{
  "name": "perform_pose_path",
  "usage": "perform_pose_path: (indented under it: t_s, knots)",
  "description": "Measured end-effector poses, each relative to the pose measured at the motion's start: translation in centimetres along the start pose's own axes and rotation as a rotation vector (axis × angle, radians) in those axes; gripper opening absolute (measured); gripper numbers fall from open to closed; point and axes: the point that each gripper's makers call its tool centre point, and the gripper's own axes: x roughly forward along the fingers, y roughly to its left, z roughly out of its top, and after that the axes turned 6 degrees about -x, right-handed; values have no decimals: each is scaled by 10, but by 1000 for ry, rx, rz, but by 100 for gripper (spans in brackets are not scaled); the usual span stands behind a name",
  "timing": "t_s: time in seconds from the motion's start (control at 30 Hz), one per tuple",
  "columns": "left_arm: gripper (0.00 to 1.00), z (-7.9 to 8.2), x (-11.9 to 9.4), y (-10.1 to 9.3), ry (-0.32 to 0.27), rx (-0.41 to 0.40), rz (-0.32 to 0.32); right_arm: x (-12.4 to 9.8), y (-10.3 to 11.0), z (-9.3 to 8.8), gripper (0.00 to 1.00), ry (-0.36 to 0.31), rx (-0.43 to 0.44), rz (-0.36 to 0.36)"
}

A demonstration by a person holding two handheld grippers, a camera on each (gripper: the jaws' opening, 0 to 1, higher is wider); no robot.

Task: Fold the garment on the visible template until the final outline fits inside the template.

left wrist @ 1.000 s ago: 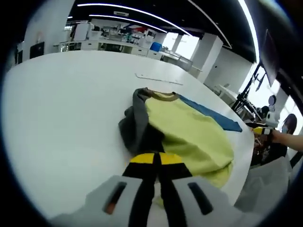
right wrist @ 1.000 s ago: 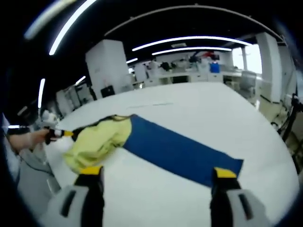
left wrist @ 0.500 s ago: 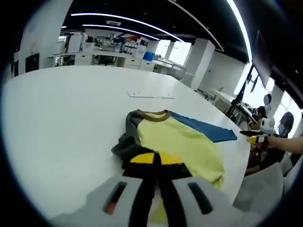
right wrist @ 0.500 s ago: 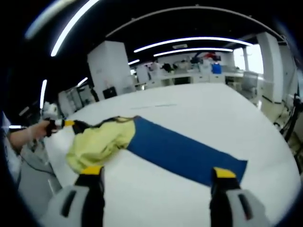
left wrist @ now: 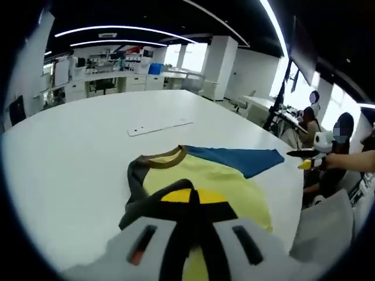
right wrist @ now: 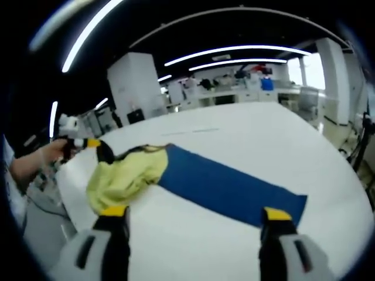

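My left tool clamped on the yellow shirt, right tool jaws apart over the white table, blue template full length in the right gripper view

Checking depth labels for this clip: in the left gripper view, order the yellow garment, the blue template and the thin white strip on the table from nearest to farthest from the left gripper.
1. yellow garment: right at the left gripper, whose jaws are shut on it.
2. blue template: beyond the garment, to the right.
3. white strip: farthest, alone on the white table, up left.
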Motion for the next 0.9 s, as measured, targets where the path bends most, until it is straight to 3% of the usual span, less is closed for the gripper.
perform_pose_path:
  t_s: [0.17,0.43,0.73,0.9]
  knots:
    - [0,-6,30,2,50,15,-17,-2,2,-2,92,0,11,-3]
    - [0,-24,53,-1,100,20,-27,-6,3,-8,92,4,24,-9]
    - [0,-41,61,-1,133,16,-40,-6,2,-9,92,7,26,-14]
    - [2,-39,56,-2,105,32,-42,-4,3,-11,92,12,28,-11]
